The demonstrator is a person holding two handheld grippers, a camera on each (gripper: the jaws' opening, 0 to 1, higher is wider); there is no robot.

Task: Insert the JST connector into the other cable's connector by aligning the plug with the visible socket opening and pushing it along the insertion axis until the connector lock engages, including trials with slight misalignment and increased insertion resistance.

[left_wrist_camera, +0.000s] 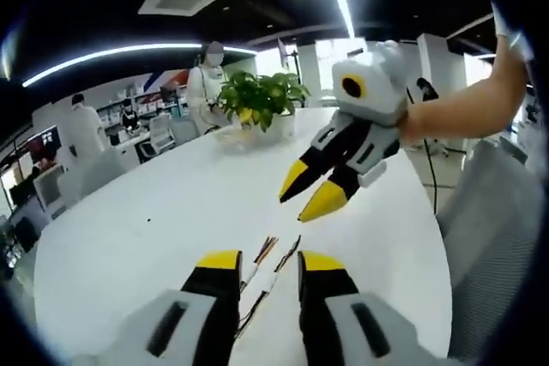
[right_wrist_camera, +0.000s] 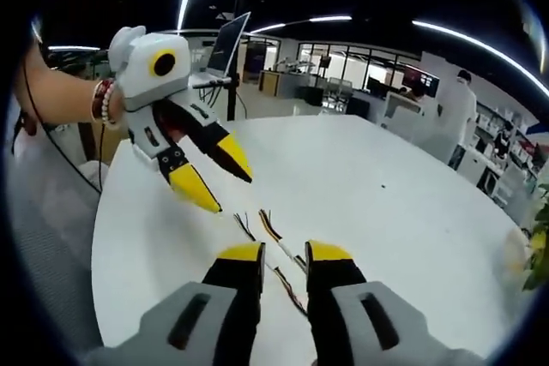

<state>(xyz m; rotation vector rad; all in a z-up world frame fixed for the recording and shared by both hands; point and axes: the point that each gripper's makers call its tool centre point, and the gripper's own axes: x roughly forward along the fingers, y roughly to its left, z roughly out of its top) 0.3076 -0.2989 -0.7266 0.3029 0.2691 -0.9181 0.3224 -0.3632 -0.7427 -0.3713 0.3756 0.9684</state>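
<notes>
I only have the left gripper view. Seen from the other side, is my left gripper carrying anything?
Observer: In the right gripper view, the left gripper hangs over the table with its jaws apart and nothing between them.
Operator: Where do the cables sit relative to the right gripper?
Observer: The cables lie loose on the table and run in between the open jaws of the right gripper. They are not gripped.

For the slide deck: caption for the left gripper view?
Both grippers, left and right, hover open over loose cables on a white table.
</notes>
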